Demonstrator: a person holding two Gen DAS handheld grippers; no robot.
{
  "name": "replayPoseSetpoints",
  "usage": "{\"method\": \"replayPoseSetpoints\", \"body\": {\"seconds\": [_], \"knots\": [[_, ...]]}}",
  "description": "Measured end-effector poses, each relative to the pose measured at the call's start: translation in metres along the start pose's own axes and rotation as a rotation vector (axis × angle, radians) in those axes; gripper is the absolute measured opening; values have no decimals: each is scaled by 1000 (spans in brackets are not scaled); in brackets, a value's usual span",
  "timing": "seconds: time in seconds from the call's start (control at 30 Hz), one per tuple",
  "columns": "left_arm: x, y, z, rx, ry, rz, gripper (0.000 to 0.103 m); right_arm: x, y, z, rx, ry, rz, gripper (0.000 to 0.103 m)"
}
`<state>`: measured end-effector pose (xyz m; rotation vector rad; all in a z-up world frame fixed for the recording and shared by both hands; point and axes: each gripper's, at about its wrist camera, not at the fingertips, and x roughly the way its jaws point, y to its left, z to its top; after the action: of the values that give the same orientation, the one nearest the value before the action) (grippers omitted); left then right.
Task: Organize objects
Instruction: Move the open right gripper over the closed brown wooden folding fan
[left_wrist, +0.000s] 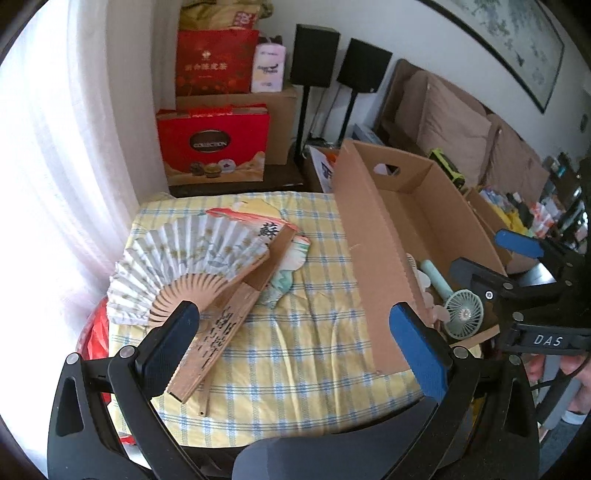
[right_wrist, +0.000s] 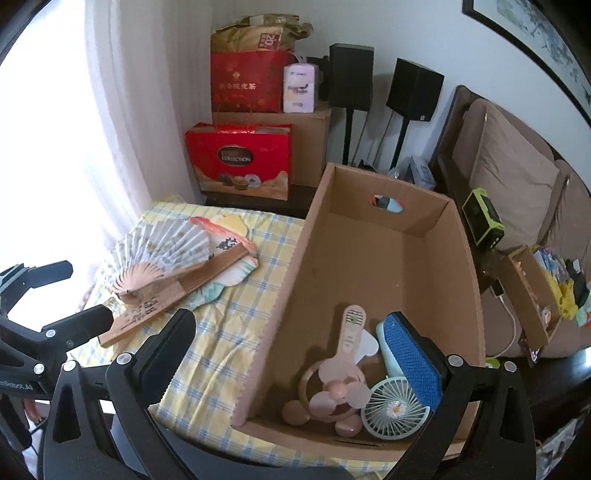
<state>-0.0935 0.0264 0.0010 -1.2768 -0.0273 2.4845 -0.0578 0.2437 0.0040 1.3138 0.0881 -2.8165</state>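
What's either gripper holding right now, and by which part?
Nothing. The left gripper and the right gripper both stand open and empty above the table; the folding fans lie untouched.

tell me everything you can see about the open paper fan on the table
The paper fan lies spread open and flat on the checked cloth, left of the box. Its pleated leaf is white with faint gold and green print; the ribs look like pale wood. It overlaps a closed wooden fan and other fans beneath. Neither tool touches it.
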Motion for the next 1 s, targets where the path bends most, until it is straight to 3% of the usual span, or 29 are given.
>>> {"method": "replayPoseSetpoints", "body": {"seconds": [0.33,0.63,0.83,1.0], "knots": [[-8,46,-9,-88,-5,-13,103,4,20,1,-19,-10,62,103],[-22,109,-22,-161,-37,62,103,25,48,6,-58,30,147,103],[-9,144,-39,-227,-5,67,103,37,68,8,-44,48,218,103],[11,161,-59,-268,34,56,103,51,89,5,-67,72,225,103]]}}
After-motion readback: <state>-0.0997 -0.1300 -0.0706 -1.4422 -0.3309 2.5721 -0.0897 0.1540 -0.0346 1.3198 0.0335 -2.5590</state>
